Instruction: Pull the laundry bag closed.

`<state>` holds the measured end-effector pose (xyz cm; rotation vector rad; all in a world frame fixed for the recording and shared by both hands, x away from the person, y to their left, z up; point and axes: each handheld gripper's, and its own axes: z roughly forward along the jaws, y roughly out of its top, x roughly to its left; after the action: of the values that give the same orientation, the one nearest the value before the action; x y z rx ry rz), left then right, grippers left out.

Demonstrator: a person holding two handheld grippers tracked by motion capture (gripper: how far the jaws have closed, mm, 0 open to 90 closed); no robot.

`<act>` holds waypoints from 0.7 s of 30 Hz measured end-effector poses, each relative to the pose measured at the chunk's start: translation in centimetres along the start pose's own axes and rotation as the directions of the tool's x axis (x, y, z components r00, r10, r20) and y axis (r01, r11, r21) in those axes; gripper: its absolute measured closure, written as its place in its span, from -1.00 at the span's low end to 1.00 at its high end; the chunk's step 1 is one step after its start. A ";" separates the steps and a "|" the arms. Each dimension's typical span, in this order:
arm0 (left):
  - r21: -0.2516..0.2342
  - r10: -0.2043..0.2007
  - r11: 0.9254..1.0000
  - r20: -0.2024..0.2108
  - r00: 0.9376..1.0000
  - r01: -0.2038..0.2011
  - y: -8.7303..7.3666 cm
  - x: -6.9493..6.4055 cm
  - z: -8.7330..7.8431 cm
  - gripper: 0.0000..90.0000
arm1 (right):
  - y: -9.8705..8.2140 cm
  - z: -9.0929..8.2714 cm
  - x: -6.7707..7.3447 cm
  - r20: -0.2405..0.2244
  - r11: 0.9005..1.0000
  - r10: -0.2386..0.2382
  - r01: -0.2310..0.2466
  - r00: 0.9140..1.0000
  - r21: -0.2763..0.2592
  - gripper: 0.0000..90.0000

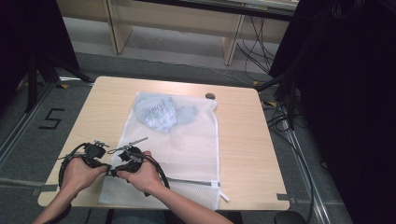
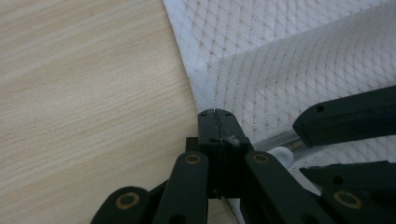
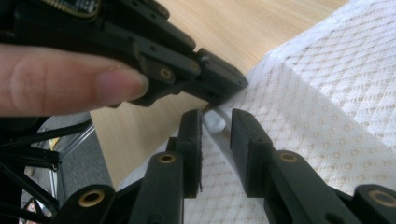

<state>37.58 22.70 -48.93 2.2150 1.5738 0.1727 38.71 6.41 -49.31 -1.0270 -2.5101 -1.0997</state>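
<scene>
A white mesh laundry bag lies flat on the wooden table with a pale printed garment inside its far end. At the bag's near left corner my left gripper is shut, its jaws pressed together on the bag's edge. Tip to tip with it, my right gripper stands open. A small white zipper piece sits between its fingers and neither pad presses on it. The zipper line runs along the bag's near edge.
A small dark round object rests near the table's far edge. Black stands and cables crowd the floor at the right. A wooden furniture frame stands behind. A "5" mark is on the floor at the left.
</scene>
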 end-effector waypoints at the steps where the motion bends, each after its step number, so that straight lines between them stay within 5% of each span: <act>1: -0.008 -0.013 1.000 0.000 1.000 0.013 0.0 -0.1 0.0 0.98 | 0.1 0.1 -0.1 -0.004 1.000 -0.010 0.010 1.000 -0.004 0.66; 3: -0.010 0.031 0.999 -0.006 0.999 -0.031 0.1 0.3 0.0 0.98 | 0.2 0.2 -0.1 -0.004 1.000 0.005 -0.005 1.000 0.002 0.68; 12: -0.011 0.018 1.000 -0.010 1.000 -0.018 0.0 0.1 0.0 0.99 | 0.5 0.7 -0.1 -0.010 1.000 -0.019 0.019 1.000 0.008 0.88; 21: -0.011 0.023 1.000 -0.009 1.000 -0.023 0.0 0.2 0.0 0.99 | 0.5 0.7 -0.5 -0.036 0.999 0.035 -0.034 0.999 0.014 0.87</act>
<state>37.69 22.91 -48.96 2.2277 1.5487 0.1983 39.48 6.93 -49.73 -1.0338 -2.4588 -1.0804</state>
